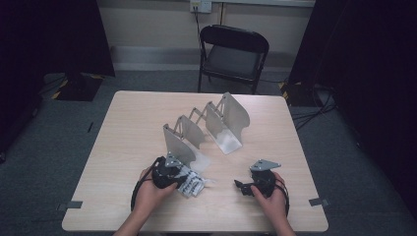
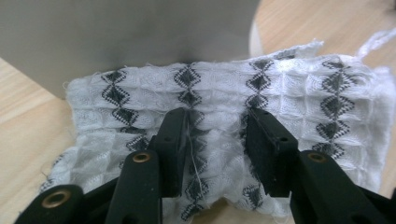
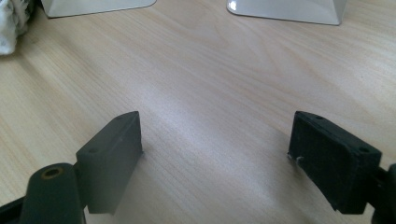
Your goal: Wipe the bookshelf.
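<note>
Two tongs rest low over your desk [image 1: 123, 147]. Your left tongs [image 2: 217, 140] pinch a fold of the cloth [image 2: 299, 93] beside the rack [image 1: 206, 128]. Your right tongs [image 3: 215, 158] gape wide apart, holding nothing.

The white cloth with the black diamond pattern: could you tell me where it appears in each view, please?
High view: the cloth lies low and left of centre, beside the left gripper.
Left gripper view: it spreads across the middle, pinched between the jaws.
Right gripper view: a white corner at the top left edge.
Shared landmark: the metal rack behind it.
</note>
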